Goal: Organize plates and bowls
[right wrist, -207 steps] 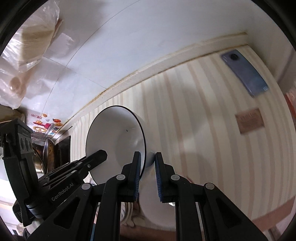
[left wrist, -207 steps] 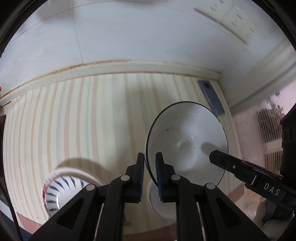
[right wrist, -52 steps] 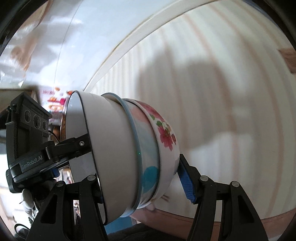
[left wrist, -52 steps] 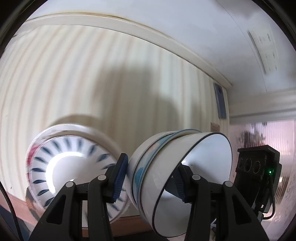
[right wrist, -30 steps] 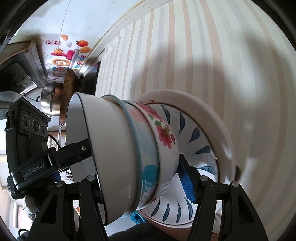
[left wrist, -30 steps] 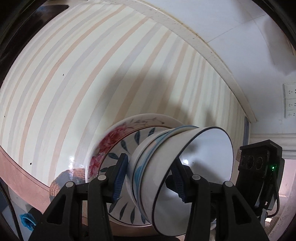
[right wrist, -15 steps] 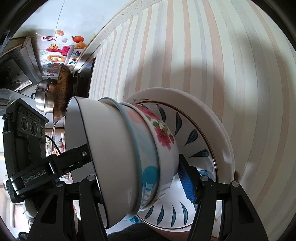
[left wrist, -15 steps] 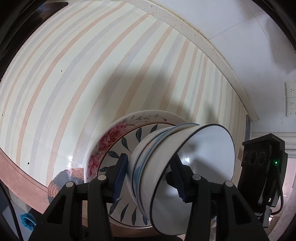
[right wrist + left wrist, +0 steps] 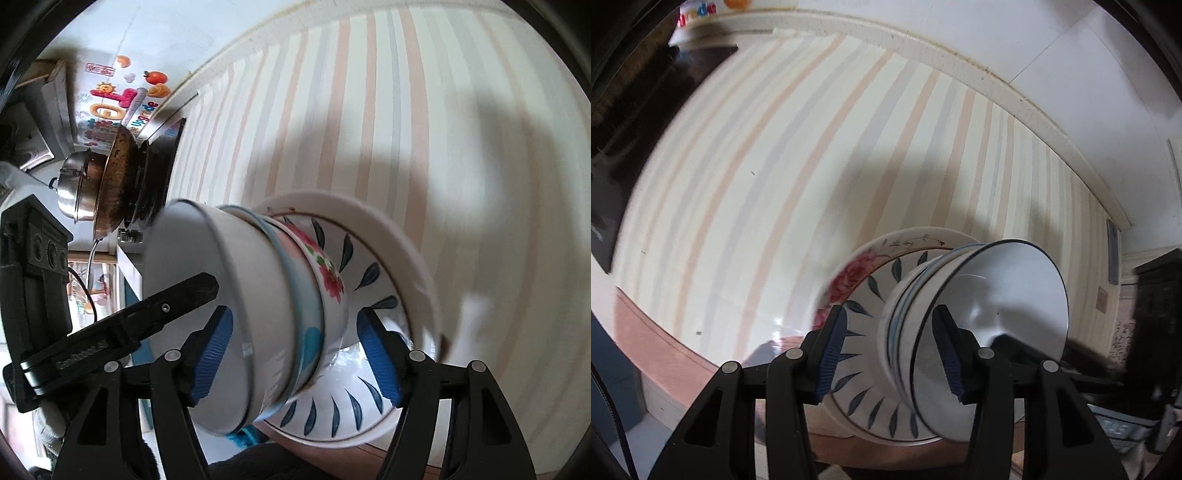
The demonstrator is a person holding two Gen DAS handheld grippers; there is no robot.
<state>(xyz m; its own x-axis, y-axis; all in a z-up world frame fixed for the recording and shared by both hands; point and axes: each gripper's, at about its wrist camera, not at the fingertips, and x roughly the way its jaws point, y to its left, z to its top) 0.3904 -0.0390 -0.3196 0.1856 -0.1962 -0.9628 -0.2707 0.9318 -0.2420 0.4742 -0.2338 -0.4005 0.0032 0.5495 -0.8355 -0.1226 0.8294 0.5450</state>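
Jaws spread, clear of bowl stack | plates near counter edge

The stack of three nested bowls hides the centre of the leaf-patterned plate beneath it. My right fingers mask the plate's near rim. Whether my blue pads touch the bowls cannot be determined in either view. In the left view, the white bowl covers my right gripper's body. The striped counter is motion-blurred.
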